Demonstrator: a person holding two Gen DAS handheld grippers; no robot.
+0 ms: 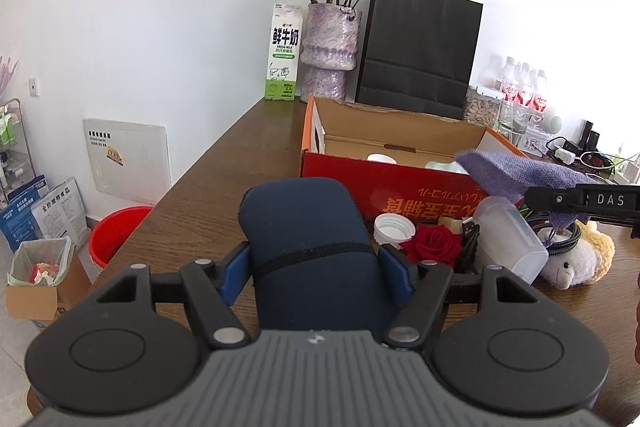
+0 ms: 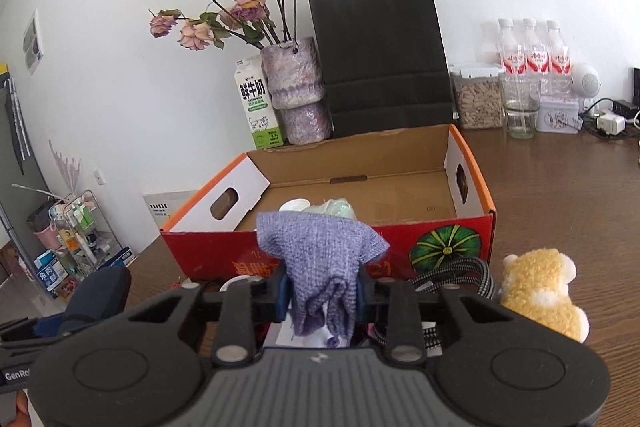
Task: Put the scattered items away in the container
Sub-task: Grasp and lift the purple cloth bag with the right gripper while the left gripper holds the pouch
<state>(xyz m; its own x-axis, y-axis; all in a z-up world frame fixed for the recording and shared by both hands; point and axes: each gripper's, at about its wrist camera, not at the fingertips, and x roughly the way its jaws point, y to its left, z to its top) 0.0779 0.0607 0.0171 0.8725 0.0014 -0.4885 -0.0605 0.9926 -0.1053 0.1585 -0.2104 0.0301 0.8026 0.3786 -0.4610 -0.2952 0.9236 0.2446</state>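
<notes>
My left gripper (image 1: 315, 265) is shut on a navy blue soft case (image 1: 304, 227), its blue pads pressing both sides just above the wooden table. My right gripper (image 2: 322, 293) is shut on a purple woven pouch (image 2: 320, 247), held in front of the red and orange cardboard box (image 2: 472, 227); the pouch (image 1: 516, 169) also shows at the box's near right corner. Inside the box lie a white item (image 2: 295, 205) and a pale green one (image 2: 334, 209). Before the box sit a white cap (image 1: 394, 227), a red rose (image 1: 434, 245), a translucent bottle (image 1: 508, 239), a braided cable (image 2: 452, 271) and a plush toy (image 2: 540, 287).
Behind the box stand a vase of dried roses (image 2: 296, 87), a milk carton (image 2: 256, 107), a black paper bag (image 2: 384, 59), a jar (image 2: 478, 101) and water bottles (image 2: 532, 51). The table's left edge drops to a red bucket (image 1: 116, 231) and a lined carton (image 1: 36, 275).
</notes>
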